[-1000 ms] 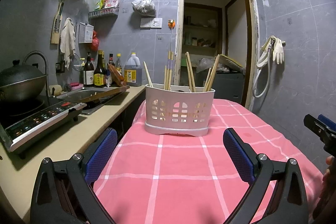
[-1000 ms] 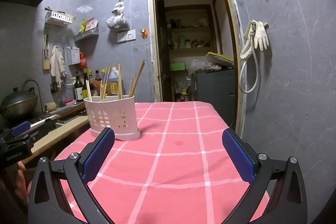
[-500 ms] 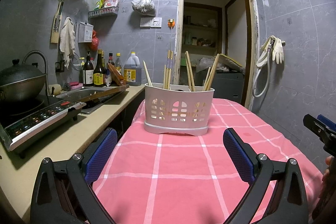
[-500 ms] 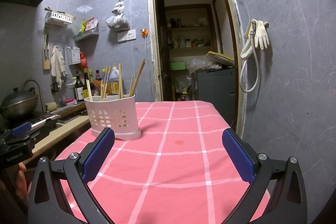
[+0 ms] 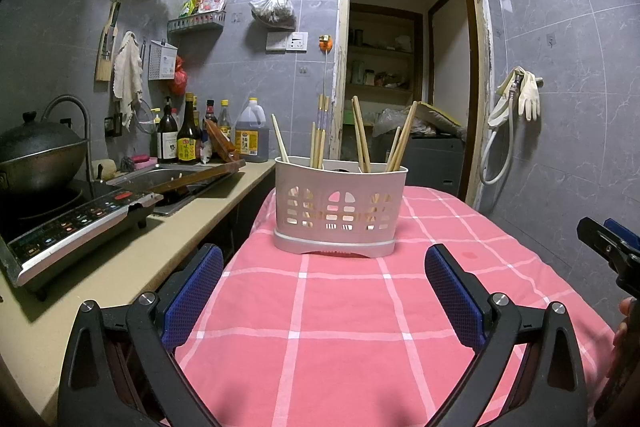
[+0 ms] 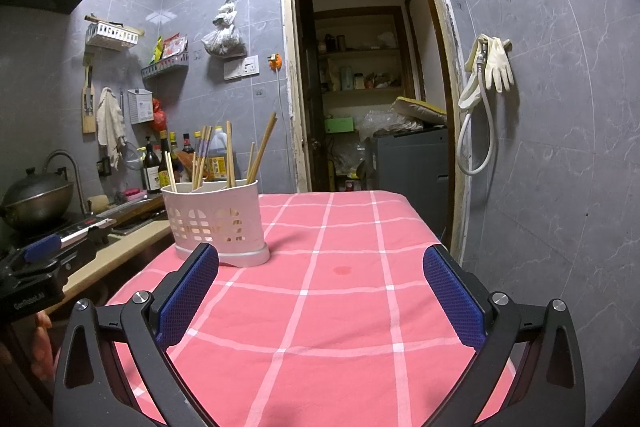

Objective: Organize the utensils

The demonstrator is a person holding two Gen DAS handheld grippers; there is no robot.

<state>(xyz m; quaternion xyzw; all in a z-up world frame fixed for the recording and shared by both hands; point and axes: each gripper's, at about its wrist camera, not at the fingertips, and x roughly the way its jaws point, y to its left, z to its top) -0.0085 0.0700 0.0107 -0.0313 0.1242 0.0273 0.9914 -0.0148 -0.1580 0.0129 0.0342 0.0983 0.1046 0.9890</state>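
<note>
A white slotted utensil holder (image 5: 340, 205) (image 6: 218, 223) stands upright on the pink checked tablecloth (image 5: 340, 307) (image 6: 332, 299), with several wooden chopsticks (image 5: 362, 135) (image 6: 262, 145) sticking out of it. My left gripper (image 5: 324, 293) hangs open just short of the holder, nothing between its blue pads. My right gripper (image 6: 320, 297) is open too, over bare cloth, with the holder ahead to its left. The right gripper's tip (image 5: 608, 247) shows at the right edge of the left wrist view, and the left gripper (image 6: 44, 259) at the left edge of the right wrist view.
A beige counter (image 5: 120, 267) runs along the left with an induction cooker (image 5: 76, 223), a dark wok (image 5: 36, 151), a sink (image 5: 168, 179) and several bottles (image 5: 188, 135). An open doorway (image 5: 408, 83) lies behind the table. Gloves and a hose (image 6: 488, 75) hang on the right wall.
The left gripper has drifted very slightly, so the holder sits a touch higher in its view. The right gripper has barely moved. Both stay open.
</note>
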